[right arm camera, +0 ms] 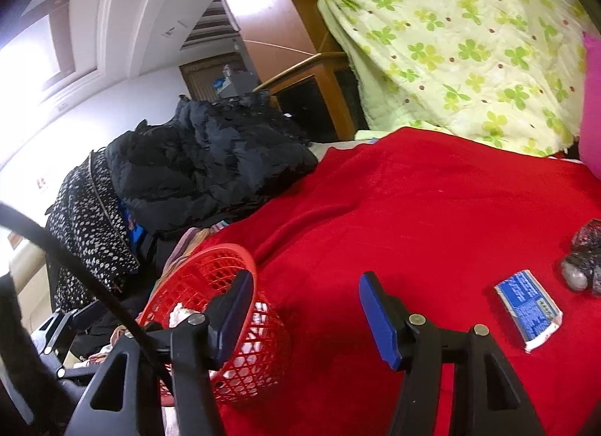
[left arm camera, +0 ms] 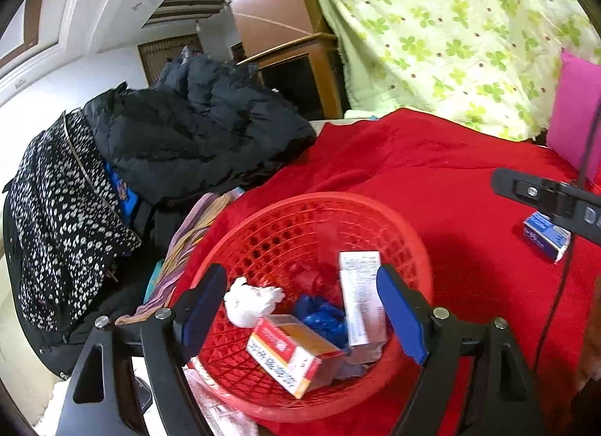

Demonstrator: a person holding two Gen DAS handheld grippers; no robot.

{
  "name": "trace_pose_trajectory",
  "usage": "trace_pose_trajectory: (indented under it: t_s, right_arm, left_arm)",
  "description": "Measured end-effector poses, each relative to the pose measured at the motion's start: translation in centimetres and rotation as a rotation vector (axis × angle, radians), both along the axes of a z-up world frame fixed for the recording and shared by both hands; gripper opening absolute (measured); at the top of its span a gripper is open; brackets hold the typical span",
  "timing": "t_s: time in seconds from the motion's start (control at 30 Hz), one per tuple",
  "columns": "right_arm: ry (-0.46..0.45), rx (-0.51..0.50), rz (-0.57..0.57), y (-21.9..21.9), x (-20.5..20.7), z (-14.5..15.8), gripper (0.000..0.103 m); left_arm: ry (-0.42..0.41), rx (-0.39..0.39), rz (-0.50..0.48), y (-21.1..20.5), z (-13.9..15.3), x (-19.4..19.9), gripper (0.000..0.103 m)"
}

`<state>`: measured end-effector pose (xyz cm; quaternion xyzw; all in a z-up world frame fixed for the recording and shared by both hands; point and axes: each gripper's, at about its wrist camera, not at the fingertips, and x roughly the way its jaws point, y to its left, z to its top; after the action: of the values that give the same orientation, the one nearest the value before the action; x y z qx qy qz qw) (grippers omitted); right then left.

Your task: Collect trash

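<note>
Piled at red blanket's left edge: black jacket, spotted garment. Red basket near that edge, holding white tissue, orange box, pale carton. Left gripper above basket, fingers apart, empty. Right gripper fingers apart, empty. Blue packet toward right edge.

A red lattice basket is sitting on the red blanket, holding a crumpled white tissue, a red-and-orange carton, a blue wad and a tall white box, while a blue-and-white packet and a dark crinkled wrapper are lying apart.
</note>
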<state>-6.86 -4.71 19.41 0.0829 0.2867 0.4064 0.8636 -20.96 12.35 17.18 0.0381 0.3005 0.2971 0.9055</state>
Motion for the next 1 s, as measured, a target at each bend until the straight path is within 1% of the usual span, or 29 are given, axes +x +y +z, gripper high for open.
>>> trace_pose_trajectory:
  t_s: [0.33,0.47,0.67,0.8,0.9,1.0]
  right_arm:
    - [0.075,-0.003,-0.092,-3.5,2.6,-0.4,0.063]
    - [0.102,-0.014,-0.135,-5.3,3.5,-0.7,0.063]
    - [0.105,-0.024,-0.186,-8.1,4.2,-0.6,0.063]
    - [0.102,-0.023,-0.229,-10.6,4.6,-0.3,0.063]
    - [0.1,-0.009,-0.267,-12.7,4.9,0.0,0.063]
    - [0.095,0.006,-0.301,-14.6,5.1,0.3,0.063]
  left_arm:
    - [0.016,0.023,-0.103,-4.3,-0.2,1.4,0.082]
    - [0.04,0.024,-0.162,-6.4,-0.7,2.0,0.082]
    - [0.086,-0.035,-0.251,-9.1,-1.5,3.4,0.082]
    - [0.108,-0.09,-0.304,-10.5,-1.5,4.1,0.082]
    - [0.119,-0.107,-0.329,-11.7,-1.5,4.4,0.082]
    - [0.128,-0.104,-0.345,-12.9,-1.5,4.4,0.082]
